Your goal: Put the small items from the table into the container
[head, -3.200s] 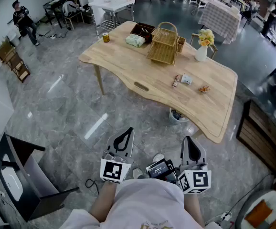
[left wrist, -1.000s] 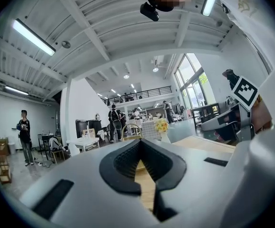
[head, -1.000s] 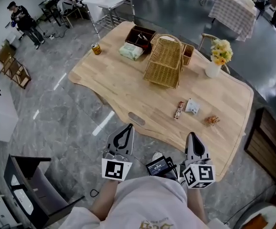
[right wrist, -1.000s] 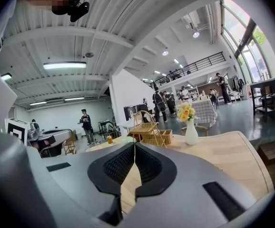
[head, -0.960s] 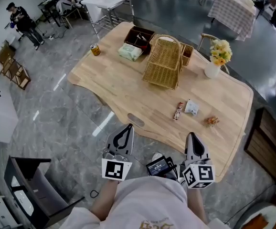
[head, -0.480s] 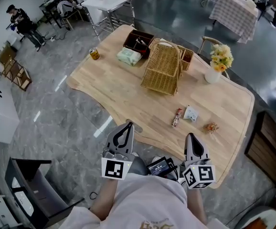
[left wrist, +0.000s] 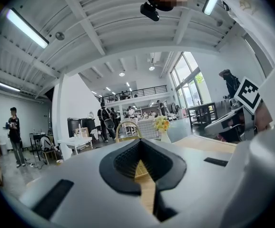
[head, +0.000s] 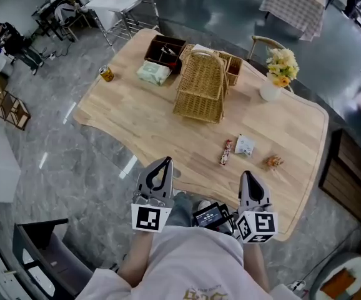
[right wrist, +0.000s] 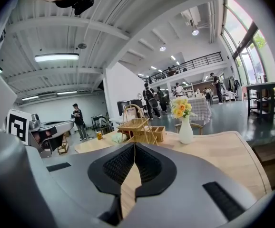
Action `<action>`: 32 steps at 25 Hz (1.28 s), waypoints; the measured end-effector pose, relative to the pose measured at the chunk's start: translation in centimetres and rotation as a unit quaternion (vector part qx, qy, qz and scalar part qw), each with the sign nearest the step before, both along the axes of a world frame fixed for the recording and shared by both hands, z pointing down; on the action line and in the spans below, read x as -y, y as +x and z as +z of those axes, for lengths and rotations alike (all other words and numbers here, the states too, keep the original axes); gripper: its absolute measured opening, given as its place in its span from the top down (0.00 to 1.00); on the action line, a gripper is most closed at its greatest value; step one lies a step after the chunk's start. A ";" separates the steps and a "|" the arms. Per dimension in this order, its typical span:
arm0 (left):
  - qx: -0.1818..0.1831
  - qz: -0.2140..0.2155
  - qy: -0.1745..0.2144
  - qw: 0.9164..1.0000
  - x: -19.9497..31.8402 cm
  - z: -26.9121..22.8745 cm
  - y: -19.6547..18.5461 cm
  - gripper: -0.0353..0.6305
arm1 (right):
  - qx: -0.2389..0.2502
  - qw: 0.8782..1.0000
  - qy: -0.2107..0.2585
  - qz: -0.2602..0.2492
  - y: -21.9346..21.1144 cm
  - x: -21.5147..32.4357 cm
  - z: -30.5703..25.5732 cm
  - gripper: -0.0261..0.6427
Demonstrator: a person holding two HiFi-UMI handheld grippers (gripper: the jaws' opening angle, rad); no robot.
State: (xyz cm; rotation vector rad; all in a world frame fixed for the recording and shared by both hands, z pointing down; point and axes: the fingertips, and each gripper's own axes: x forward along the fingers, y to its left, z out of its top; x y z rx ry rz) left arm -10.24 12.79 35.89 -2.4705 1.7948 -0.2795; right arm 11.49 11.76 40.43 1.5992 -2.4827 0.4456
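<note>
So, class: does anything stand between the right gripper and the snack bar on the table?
Nothing visible does. Only bare table lies between the right gripper and the snack bar.

The person wears a white T-shirt (head: 190,264) with gold print on the chest, and blue jeans (head: 180,209). A small black device (head: 209,217) with a lit screen sits at the waist. The left gripper (head: 163,162) and right gripper (head: 250,175) have smooth grey shells and black ribbed pads (left wrist: 123,161). Each carries a white cube (head: 150,218) with black square markers.
</note>
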 end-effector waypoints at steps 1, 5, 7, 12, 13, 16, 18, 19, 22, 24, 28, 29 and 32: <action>-0.001 0.004 -0.003 1.000 0.4 0.3 0.0 0.94 | -0.002 1.000 -0.003 0.004 0.0 0.3 0.2 0.93; -0.007 0.018 -0.020 1.000 2.0 1.4 0.0 0.94 | 0.001 1.000 -0.016 0.016 -0.3 1.5 1.0 0.93; -0.009 0.023 -0.026 0.999 2.8 1.9 -0.2 0.94 | 0.003 0.999 -0.024 0.021 -0.4 2.0 1.5 0.93; -0.011 0.037 -0.043 0.998 4.5 3.4 -0.4 0.94 | -0.009 0.998 -0.047 0.033 -0.8 2.8 3.2 0.93; -0.012 0.040 -0.046 0.998 4.8 3.7 -0.4 0.94 | -0.010 0.998 -0.050 0.035 -0.9 3.0 3.6 0.93; -0.014 0.046 -0.054 0.997 5.8 4.6 -0.3 0.94 | -0.009 0.998 -0.056 0.039 -1.0 3.6 4.3 0.93; -0.014 0.052 -0.061 0.997 6.3 5.3 -0.2 0.94 | -0.010 0.997 -0.063 0.043 -1.0 3.8 5.0 0.93; -0.013 0.055 -0.066 0.996 6.6 5.8 -0.1 0.94 | -0.011 0.997 -0.068 0.045 -1.0 4.0 5.3 0.93; -0.014 0.066 -0.081 0.994 7.3 7.1 0.3 0.94 | -0.015 0.995 -0.080 0.050 -0.9 4.6 6.5 0.93; -0.017 0.074 -0.085 0.994 7.9 7.8 0.7 0.94 | -0.018 0.994 -0.089 0.056 -0.5 4.9 7.3 0.93; -0.021 0.091 -0.096 0.991 8.6 8.9 1.6 0.94 | -0.021 0.990 -0.120 0.064 0.0 4.5 9.3 0.93; -0.021 0.094 -0.101 0.990 8.7 9.2 1.7 0.94 | -0.020 0.990 -0.127 0.064 -0.1 4.5 9.7 0.93; -0.022 0.100 -0.111 0.988 9.4 10.3 1.9 0.94 | -0.018 0.988 -0.138 0.066 -0.2 4.7 10.7 0.93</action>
